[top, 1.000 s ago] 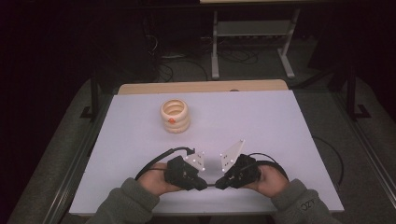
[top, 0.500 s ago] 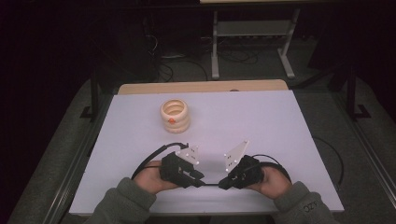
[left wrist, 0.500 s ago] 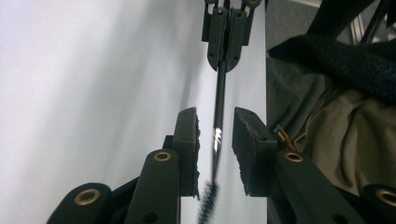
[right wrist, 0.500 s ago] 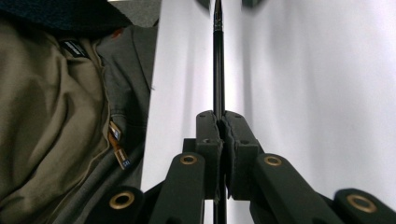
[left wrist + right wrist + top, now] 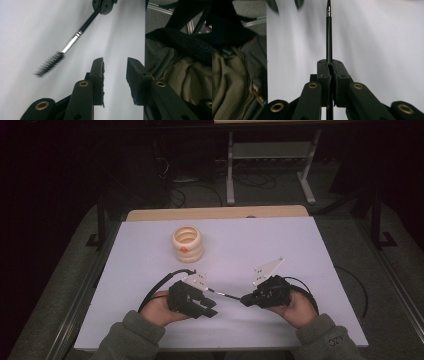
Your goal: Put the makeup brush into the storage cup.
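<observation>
A thin black wand with a bristly brush head (image 5: 48, 64) hangs level over the white table (image 5: 280, 245). My right gripper (image 5: 245, 300) is shut on the wand's handle (image 5: 328, 32), which runs straight out from its pressed jaws (image 5: 329, 63). In the high view the wand (image 5: 222, 293) reaches left toward my left gripper (image 5: 212, 307). The left jaws (image 5: 115, 65) have just been opening and hold nothing. The brush head lies off to their left side, apart from the pads. Both grippers sit near the table's front edge, each in a hand.
A cream stack of rings (image 5: 188, 243) with an orange spot stands at the back left of the table. A wooden strip (image 5: 215, 213) runs along the far edge. Beyond it are a metal stand and cables on a dark floor.
The two grippers have drawn apart. The right one moved right with the wand. The left jaws opened and let go of the brush end.
</observation>
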